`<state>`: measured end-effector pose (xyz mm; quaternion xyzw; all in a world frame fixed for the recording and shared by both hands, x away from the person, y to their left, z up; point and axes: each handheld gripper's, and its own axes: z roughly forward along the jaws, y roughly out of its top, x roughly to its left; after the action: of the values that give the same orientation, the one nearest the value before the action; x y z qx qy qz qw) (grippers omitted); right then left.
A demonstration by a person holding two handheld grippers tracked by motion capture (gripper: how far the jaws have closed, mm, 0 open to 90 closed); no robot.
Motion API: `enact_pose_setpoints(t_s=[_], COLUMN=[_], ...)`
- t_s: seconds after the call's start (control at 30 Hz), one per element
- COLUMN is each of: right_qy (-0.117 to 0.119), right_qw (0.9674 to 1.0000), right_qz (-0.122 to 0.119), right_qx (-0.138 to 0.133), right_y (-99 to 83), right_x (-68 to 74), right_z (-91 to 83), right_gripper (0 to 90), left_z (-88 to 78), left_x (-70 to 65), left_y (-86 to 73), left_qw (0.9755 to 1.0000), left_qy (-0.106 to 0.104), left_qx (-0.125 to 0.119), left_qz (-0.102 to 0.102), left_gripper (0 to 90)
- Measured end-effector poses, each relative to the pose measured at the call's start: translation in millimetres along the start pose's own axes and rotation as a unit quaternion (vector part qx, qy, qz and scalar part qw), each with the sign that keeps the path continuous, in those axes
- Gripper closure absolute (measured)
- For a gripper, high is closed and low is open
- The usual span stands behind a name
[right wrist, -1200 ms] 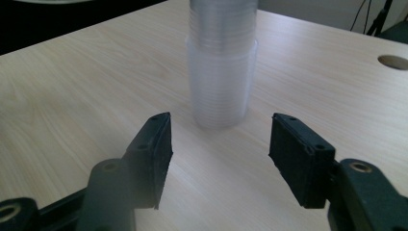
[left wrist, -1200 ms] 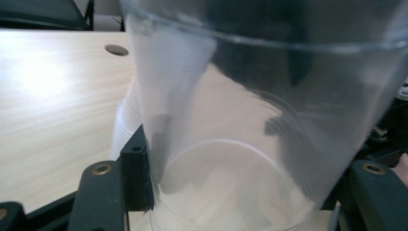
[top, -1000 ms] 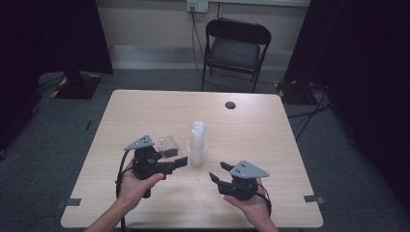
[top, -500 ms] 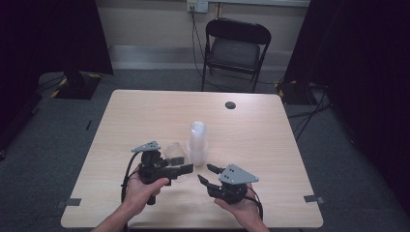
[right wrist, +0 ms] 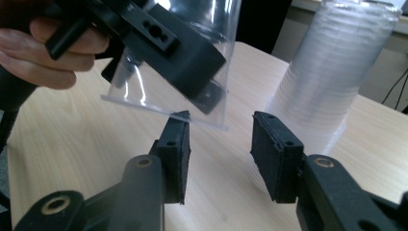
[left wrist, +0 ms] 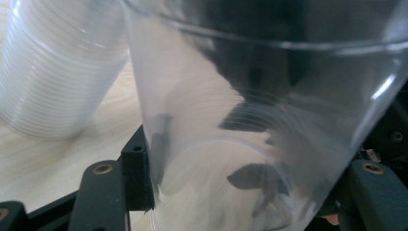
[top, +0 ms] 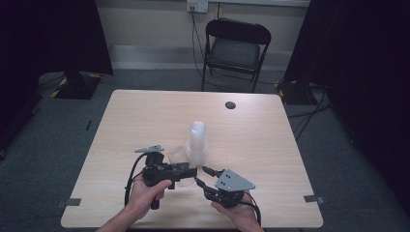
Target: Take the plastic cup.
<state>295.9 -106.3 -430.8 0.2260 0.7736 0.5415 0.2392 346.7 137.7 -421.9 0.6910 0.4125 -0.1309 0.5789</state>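
Left gripper view: cup (left wrist: 250, 125) cropped.

Both black claws (top: 186, 170) (top: 202, 176) carry grey triangular plates, brass-looking screws and trailing black cables.

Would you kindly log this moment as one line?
left tongs: shut on clear cup | right tongs: open, empty, near cup rim | cup stack: upright on table
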Motion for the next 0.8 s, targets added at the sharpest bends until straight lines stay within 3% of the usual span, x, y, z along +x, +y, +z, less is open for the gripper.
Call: enact_pose_setpoints(t_s=[0.13, 0.27, 0.53, 0.67, 0.8], right_qy=[-0.003, -0.005, -0.01, -0.011, -0.018], right_qw=[0.9999, 0.9995, 0.9988, 0.9984, 0.9978], right_qz=[-0.011, -0.023, -0.028, -0.032, -0.034], right_qx=[-0.007, -0.023, -0.04, -0.046, -0.055], right_y=[0.8, 1.9, 1.9, 1.4, 1.2], right_x=[1.2, 3.1, 3.9, 5.2, 4.6], right_z=[1.7, 1.4, 2.4, 4.1, 4.1], right_gripper=[60.3, 61.8, 63.8, 65.2, 65.8], left_z=[0.6, 1.1, 6.2, 9.5, 11.7], left_x=[1.0, 0.8, -3.8, -6.4, -7.1], left_y=[0.1, -0.3, -2.5, -4.5, -5.0], left_qw=[0.9998, 0.9986, 0.9973, 0.9975, 0.9958], left_qy=[-0.011, -0.031, -0.049, -0.052, -0.068], left_qx=[-0.002, -0.003, -0.003, 0.005, 0.005], left_qz=[-0.015, -0.043, -0.055, -0.046, -0.062], left_gripper=[36.9, 36.8, 36.8, 36.5, 36.5])
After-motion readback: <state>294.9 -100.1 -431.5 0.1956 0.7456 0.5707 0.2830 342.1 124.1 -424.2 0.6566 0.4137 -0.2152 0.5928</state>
